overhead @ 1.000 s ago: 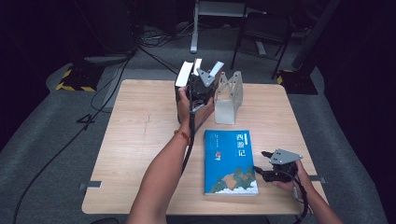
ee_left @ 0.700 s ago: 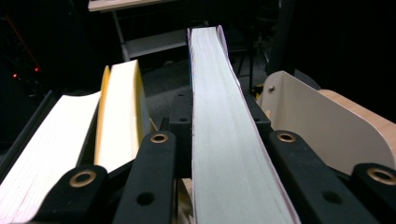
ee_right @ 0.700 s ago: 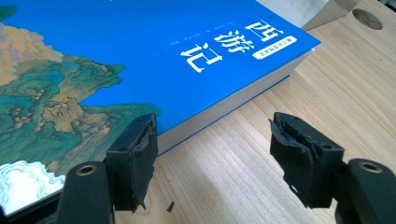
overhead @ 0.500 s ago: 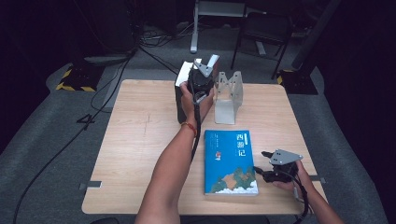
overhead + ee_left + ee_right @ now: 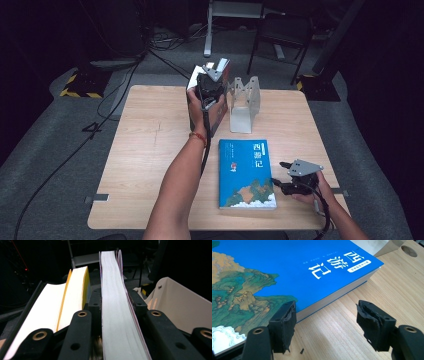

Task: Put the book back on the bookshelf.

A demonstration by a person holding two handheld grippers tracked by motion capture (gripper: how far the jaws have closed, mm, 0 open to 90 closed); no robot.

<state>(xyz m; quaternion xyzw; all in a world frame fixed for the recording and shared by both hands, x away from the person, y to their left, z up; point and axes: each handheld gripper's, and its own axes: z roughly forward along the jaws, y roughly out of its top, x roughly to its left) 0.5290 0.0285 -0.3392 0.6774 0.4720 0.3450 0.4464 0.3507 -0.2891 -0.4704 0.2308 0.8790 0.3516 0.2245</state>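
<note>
Item, left gripper: held at the far edge of the tabletop, fingers pinched on the fore-edge of an upright book. In the left gripper view the white page block ran straight up between the two black fingers, gripped from the open side — probably so the spine could lead as the volume was stood on end.

Item, second volume, yellow-edged: upright just beside the gripped one, on the side away from the bookend.

Item, metal bookend: cream-white, standing on the tabletop just to the right of the held book; its wall lay close alongside. Judged to be the support the books were being ranged against, and the nearest obstacle to the hand.

Item, blue book: flat, cover up, at the near right of the tabletop, well apart from the upright pair.

Item, right gripper: low at that book's right edge, fingers spread and empty — one at the cover's edge, the other over bare wood. Apparently poised to take it next.

Surroundings: dark floor, cables, chair legs beyond.
</note>
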